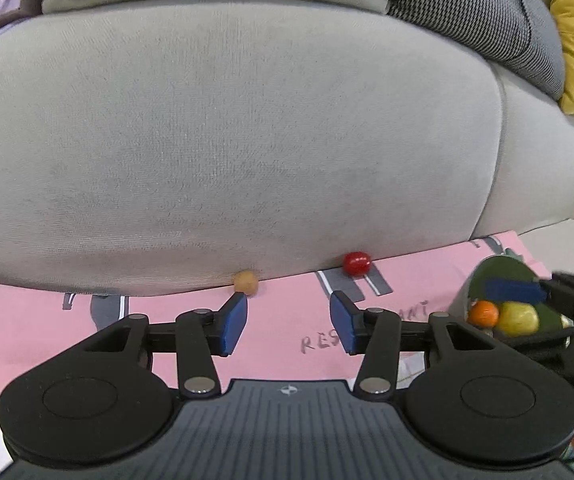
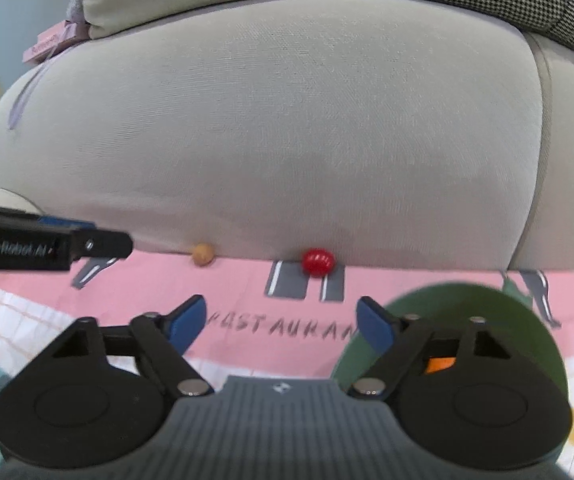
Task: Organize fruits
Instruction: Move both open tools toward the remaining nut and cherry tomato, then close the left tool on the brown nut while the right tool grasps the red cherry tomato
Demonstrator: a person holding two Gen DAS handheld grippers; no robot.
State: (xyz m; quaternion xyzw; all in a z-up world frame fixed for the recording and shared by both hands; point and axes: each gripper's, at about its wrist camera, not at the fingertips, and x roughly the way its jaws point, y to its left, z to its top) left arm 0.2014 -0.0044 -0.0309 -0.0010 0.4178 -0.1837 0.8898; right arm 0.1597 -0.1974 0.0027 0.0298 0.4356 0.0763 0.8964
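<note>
The pink mat reads "RESTAURAN"; the left tongs bear "GenRobot.AI"; both left and right tongs gape wide, empty; red fruit and tan fruit touch the sofa edge; green bowl holds others.

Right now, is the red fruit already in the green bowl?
No, the red fruit sits on the pink mat against the sofa cushion, apart from the green bowl.
</note>
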